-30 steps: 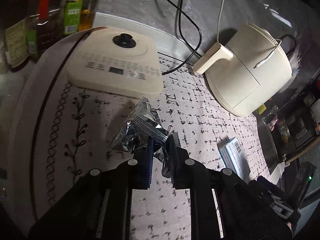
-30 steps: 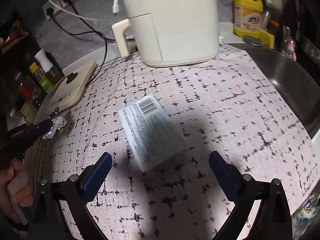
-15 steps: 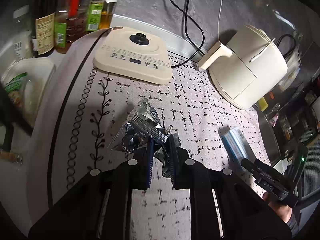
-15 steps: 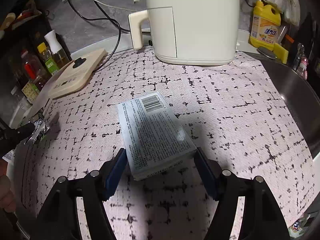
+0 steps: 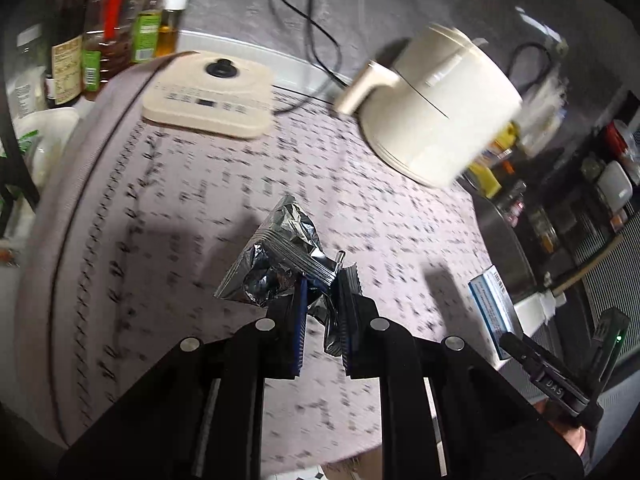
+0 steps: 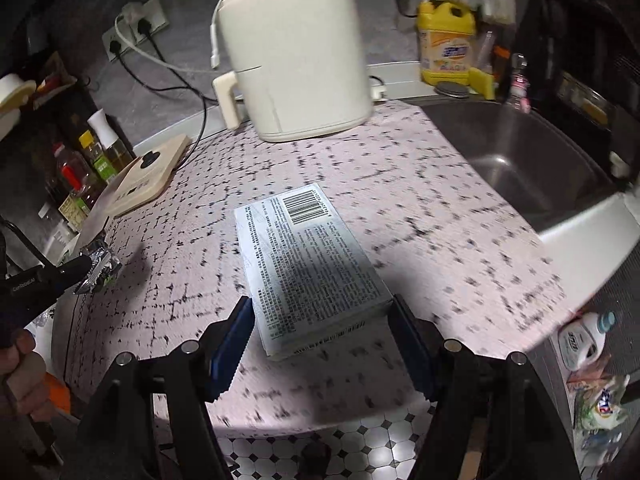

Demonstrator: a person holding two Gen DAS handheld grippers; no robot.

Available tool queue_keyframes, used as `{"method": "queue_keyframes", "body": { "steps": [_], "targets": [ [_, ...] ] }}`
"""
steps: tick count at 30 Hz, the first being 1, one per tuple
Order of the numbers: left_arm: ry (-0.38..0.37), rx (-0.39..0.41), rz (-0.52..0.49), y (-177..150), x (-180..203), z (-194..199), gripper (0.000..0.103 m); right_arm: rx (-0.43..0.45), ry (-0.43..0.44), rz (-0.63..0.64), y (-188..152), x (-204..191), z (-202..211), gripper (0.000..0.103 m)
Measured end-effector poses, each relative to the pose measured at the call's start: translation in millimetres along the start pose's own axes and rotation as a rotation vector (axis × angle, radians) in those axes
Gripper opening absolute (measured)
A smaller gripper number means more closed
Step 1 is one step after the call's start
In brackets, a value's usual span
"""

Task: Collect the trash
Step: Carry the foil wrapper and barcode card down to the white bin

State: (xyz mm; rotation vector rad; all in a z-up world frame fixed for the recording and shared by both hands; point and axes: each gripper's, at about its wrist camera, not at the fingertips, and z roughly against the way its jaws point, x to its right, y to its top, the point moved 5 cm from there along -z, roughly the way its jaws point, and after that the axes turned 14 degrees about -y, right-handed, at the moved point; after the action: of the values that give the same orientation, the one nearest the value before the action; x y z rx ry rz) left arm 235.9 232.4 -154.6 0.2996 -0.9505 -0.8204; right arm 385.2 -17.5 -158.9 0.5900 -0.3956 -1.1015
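My left gripper [image 5: 322, 300] is shut on a crumpled silver foil wrapper [image 5: 276, 264] and holds it above the patterned counter cloth. The same wrapper [image 6: 98, 270] shows at the far left of the right wrist view, in the left gripper. My right gripper [image 6: 322, 334] is shut on a pale blue box with a barcode [image 6: 308, 260], its pads against the box's two long sides, and the box is lifted off the cloth. The box also shows in the left wrist view [image 5: 490, 308] at the right.
A cream air fryer [image 6: 296, 56] stands at the back of the counter. A flat cream cooker panel [image 5: 212, 98] lies at the back left by oil bottles [image 5: 108, 28]. A dark sink [image 6: 516, 160] is at the right, a yellow detergent bottle [image 6: 446, 46] behind it. Tiled floor shows below the counter edge.
The right gripper has closed on the box and lifted it back toward the counter edge. The left gripper has drawn back and up with the wrapper still held.
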Motion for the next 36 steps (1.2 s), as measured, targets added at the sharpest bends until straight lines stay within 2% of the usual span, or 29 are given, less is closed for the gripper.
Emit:
{"method": "queue_keyframes", "body": {
  "steps": [7, 16, 26, 36],
  "targets": [
    [-0.049, -0.049, -0.056, -27, 50, -15, 0.015, 0.013, -0.032, -0.069, -25, 54, 32, 0.068],
    [-0.063, -0.102, -0.125, -68, 104, -15, 0.015, 0.031, -0.036, -0.148, -62, 109, 67, 0.067],
    [-0.054, -0.162, -0.165, -115, 136, -15, 0.015, 0.002, -0.056, -0.219, -114, 163, 85, 0.067],
    [-0.082, -0.226, -0.221, -161, 176, -24, 0.015, -0.052, -0.094, -0.284, -169, 215, 92, 0.068]
  ]
}}
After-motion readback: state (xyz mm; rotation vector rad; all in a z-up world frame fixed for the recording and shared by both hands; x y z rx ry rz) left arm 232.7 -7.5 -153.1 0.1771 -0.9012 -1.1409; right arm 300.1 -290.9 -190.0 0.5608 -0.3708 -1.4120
